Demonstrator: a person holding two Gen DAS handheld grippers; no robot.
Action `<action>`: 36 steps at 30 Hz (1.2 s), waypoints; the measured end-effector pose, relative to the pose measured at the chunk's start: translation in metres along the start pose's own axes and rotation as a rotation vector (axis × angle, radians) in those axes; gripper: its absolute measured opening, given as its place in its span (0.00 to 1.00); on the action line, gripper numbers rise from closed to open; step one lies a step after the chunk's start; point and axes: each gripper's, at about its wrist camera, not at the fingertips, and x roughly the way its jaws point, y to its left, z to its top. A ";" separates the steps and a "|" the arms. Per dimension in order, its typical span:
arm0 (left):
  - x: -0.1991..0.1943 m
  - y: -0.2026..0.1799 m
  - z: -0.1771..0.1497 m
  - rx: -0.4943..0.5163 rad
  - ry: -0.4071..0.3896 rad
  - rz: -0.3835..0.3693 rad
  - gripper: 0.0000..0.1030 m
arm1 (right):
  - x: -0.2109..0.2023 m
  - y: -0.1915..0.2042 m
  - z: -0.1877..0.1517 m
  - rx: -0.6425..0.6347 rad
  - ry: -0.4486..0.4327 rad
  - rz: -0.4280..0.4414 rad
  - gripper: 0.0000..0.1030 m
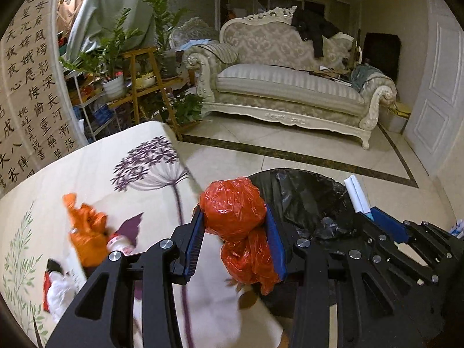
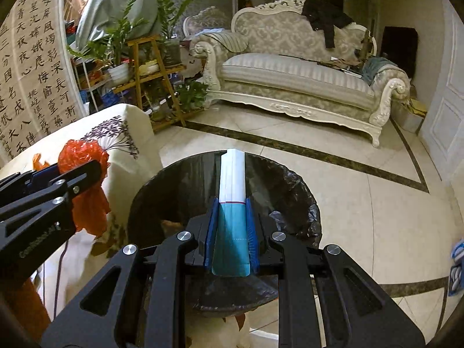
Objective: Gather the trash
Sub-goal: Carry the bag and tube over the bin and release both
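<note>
Red plastic bag [image 1: 233, 206] pinched in the left gripper [image 1: 236, 232], hanging right at the rim of the black-lined bin [image 1: 304, 191]. White-and-teal carton [image 2: 232, 203] clamped tight in the right gripper [image 2: 232, 232], over the bin mouth. Nothing dropped yet. Still left on the floral cloth [image 1: 95, 162]: orange bag [image 1: 87, 232], small bottle [image 1: 120, 243], white scraps [image 1: 62, 293].

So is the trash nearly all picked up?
Not yet. The left tool grips a red plastic bag and the right tool a flattened carton, both by the black-lined bin. An orange bag and small bottle wait on the tablecloth.
</note>
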 end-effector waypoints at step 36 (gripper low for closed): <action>-0.026 0.035 -0.006 -0.091 0.009 0.053 0.76 | -0.023 -0.008 -0.022 0.055 0.016 -0.031 0.48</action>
